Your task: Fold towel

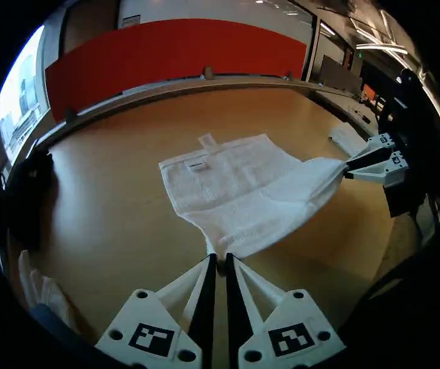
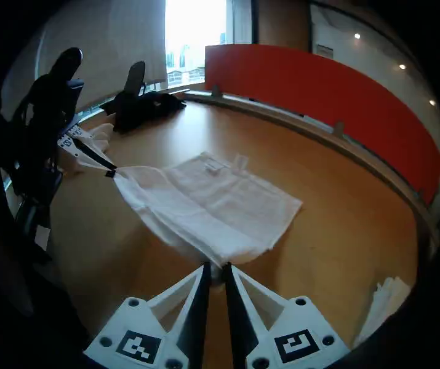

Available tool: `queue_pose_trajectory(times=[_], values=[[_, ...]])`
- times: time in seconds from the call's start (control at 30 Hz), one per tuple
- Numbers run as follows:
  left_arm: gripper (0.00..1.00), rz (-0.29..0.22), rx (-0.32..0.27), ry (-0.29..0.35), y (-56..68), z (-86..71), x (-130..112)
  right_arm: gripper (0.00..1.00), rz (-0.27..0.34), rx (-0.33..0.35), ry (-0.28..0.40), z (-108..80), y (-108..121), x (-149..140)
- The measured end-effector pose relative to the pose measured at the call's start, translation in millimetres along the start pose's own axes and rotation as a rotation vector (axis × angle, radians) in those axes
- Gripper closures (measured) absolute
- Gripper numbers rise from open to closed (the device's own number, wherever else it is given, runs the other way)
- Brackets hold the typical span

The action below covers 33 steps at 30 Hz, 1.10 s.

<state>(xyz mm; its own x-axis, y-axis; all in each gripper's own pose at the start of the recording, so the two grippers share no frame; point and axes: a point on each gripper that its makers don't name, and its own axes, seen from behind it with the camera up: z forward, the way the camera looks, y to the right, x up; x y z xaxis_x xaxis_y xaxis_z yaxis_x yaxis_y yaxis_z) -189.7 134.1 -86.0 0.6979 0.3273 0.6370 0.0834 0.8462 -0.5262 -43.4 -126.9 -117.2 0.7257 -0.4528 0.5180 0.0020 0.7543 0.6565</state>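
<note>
A white towel (image 1: 244, 184) lies on the wooden table (image 1: 109, 203), its far half flat with a small label and a loop at the far edge. Its near edge is lifted and stretched between the two grippers. In the left gripper view, my left gripper (image 1: 220, 263) is shut on the towel's near corner, and the right gripper (image 1: 350, 170) pinches the other corner at the right. From the right gripper view, my right gripper (image 2: 215, 273) is shut on its corner of the towel (image 2: 213, 203), while the left gripper (image 2: 110, 172) holds the far-left corner.
A red partition (image 1: 176, 55) runs along the table's far side. Folded white cloth (image 1: 348, 138) sits at the right, more white cloth (image 1: 41, 289) at the near left. A dark bag (image 2: 149, 103) and office chairs (image 2: 53, 92) stand by the window.
</note>
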Motion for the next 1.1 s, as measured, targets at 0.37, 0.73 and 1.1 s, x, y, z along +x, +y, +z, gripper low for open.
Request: queue_pose_trajectory(times=[0.37,0.73,1.1], values=[[0.89,-0.030,-0.009,0.012,7.5,-24.2,7,0.83,0.002,0.006,0.013,-18.9,-5,13],[0.89,-0.052,-0.019,0.016,14.4,-40.3,10,0.83,0.001,0.012,0.015,-32.5,-11,17],[0.89,-0.070,-0.016,0.017,11.7,-38.2,12,0.83,-0.003,0.015,0.012,-29.3,-9,19]])
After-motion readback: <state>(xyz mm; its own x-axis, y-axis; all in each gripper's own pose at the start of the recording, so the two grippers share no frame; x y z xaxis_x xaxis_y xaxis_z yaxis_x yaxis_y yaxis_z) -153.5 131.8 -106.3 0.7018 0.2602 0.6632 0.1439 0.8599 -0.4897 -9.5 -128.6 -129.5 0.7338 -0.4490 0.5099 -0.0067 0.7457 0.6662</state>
